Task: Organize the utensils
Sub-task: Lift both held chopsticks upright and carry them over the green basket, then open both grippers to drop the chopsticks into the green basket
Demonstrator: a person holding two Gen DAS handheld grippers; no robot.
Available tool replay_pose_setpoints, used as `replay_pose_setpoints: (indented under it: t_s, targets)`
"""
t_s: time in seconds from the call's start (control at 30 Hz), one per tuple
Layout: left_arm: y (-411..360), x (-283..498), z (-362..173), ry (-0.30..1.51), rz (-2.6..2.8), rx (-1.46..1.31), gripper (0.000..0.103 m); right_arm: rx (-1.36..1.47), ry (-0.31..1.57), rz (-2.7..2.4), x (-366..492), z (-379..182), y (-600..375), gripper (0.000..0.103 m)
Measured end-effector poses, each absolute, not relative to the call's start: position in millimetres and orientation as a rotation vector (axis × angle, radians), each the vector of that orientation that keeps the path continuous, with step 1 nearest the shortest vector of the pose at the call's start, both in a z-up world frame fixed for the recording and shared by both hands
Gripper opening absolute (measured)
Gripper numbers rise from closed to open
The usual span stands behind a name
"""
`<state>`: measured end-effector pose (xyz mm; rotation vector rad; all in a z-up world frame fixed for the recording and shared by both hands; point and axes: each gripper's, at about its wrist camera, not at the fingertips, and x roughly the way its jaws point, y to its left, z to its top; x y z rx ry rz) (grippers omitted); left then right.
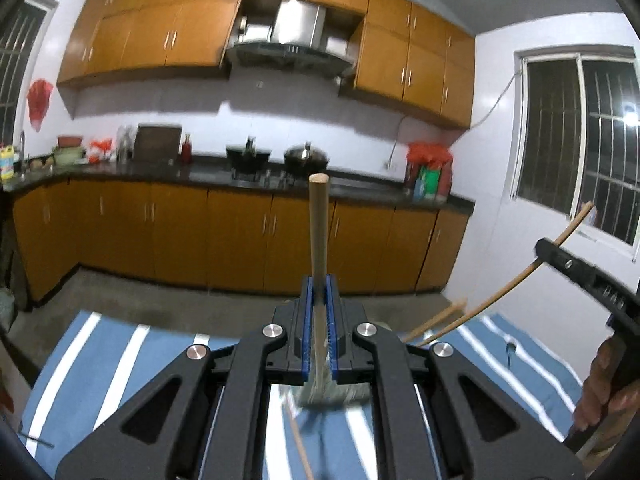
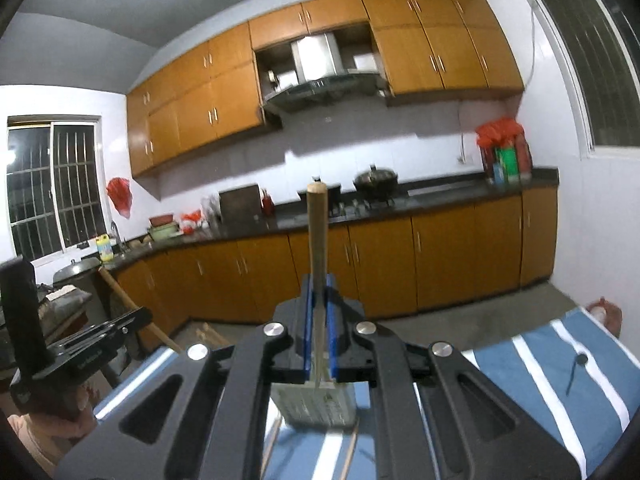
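In the left wrist view my left gripper (image 1: 319,292) is shut on a wooden-handled utensil (image 1: 319,224). The handle sticks out forward and a blurred metal head (image 1: 332,396) hangs under the jaws. In the right wrist view my right gripper (image 2: 319,292) is likewise shut on a second wooden-handled utensil (image 2: 317,232), whose flat metal head (image 2: 316,404) sits below. Each gripper also shows at the edge of the other's view: the right gripper (image 1: 560,260) with its long handle (image 1: 516,284), and the left gripper (image 2: 120,326) with its handle (image 2: 120,296). Both are held above the blue-and-white striped tablecloth (image 1: 100,368).
Thin wooden sticks (image 1: 300,448) lie on the cloth under the left gripper, and more sticks (image 1: 436,320) lie at its far edge. A small black item (image 2: 576,364) rests on the cloth at the right. Orange kitchen cabinets and a dark counter (image 1: 200,170) with pots stand beyond.
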<state>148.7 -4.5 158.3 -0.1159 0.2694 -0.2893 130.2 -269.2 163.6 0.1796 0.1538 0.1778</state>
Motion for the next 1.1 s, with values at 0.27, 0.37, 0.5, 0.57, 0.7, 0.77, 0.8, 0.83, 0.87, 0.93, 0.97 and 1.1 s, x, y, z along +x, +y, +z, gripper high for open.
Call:
replay_pose_setpoints:
  t_s: [0.27, 0.37, 0.5, 0.57, 0.7, 0.77, 0.8, 0.83, 0.87, 0.93, 0.97, 1.1]
  targets:
    - [-26, 178, 171, 0.152, -0.264, -0.161, 0.007, 0.109, 0.161, 0.157, 167, 160, -244, 0.008]
    - [-33, 191, 160, 0.162, -0.256, -0.148, 0.007, 0.111, 0.194, 0.150, 185, 150, -241, 0.008]
    - [-43, 207, 142, 0.203, -0.252, -0.128, 0.007, 0.117, 0.235, 0.141, 204, 136, -240, 0.008]
    - [-46, 213, 133, 0.235, -0.263, -0.126, 0.007, 0.115, 0.262, 0.149, 211, 130, -236, 0.008]
    - [-46, 214, 124, 0.271, -0.278, -0.128, 0.007, 0.108, 0.285, 0.146, 213, 121, -233, 0.011]
    - [-44, 212, 123, 0.275, -0.277, -0.125, 0.010, 0.109, 0.281, 0.148, 210, 121, -232, 0.017]
    - [-42, 212, 123, 0.276, -0.277, -0.127, 0.012, 0.112, 0.276, 0.148, 209, 122, -233, 0.019]
    - [-40, 210, 123, 0.277, -0.275, -0.133, 0.019, 0.113, 0.272, 0.147, 207, 123, -234, 0.021]
    - [-38, 209, 124, 0.275, -0.273, -0.140, 0.028, 0.113, 0.266, 0.144, 204, 124, -234, 0.022]
    - [-36, 206, 128, 0.268, -0.269, -0.152, 0.032, 0.116, 0.255, 0.138, 200, 128, -236, 0.023]
    - [-34, 204, 130, 0.264, -0.269, -0.156, 0.032, 0.119, 0.246, 0.134, 196, 130, -238, 0.025]
    - [-24, 193, 138, 0.238, -0.265, -0.175, 0.033, 0.135, 0.216, 0.101, 176, 135, -250, 0.029]
